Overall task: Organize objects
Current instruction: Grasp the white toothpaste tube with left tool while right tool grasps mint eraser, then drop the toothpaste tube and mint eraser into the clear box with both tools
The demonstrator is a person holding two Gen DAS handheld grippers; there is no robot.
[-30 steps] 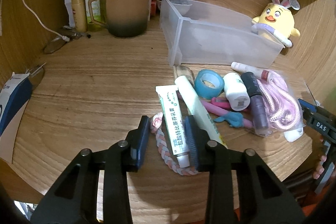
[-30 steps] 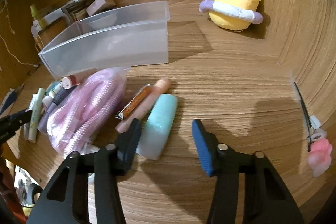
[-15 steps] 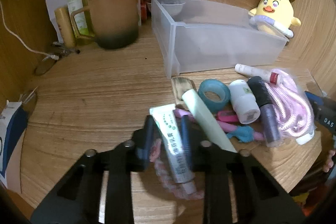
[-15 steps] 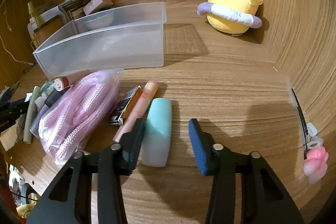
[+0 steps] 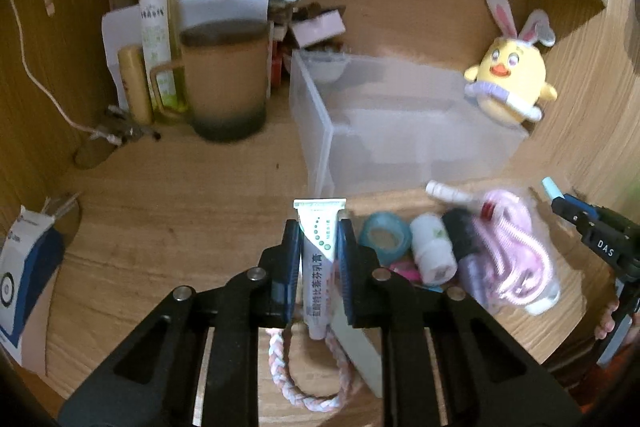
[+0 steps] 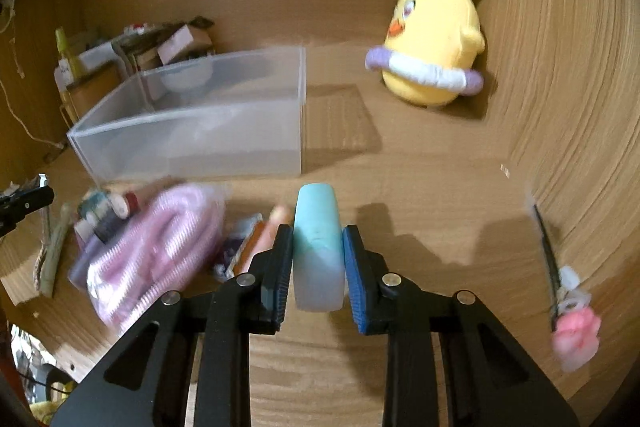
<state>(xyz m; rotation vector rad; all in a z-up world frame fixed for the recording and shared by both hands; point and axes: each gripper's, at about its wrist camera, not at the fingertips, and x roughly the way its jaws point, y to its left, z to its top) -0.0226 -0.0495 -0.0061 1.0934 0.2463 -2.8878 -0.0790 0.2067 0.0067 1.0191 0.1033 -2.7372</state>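
Wooden desk: bears all items listed.

Clear plastic bin: beyond both pairs of jaws, open-topped, standing on the desk.

Brown mug: far ahead and left of the left jaws, beside a spray bottle.

Yellow plush chick: far ahead and right of the right jaws.

Pink coiled cord in a bag: left of the right jaws, lying among small bottles.

Left gripper: jaws have just been closing and now clamp a white tube of ointment, lifted clear of the braided pink loop that lies beneath them.

Right gripper: jaws have just been closing and now squeeze a mint-green case between the pads.

Blue tape roll: just right of the left jaws.
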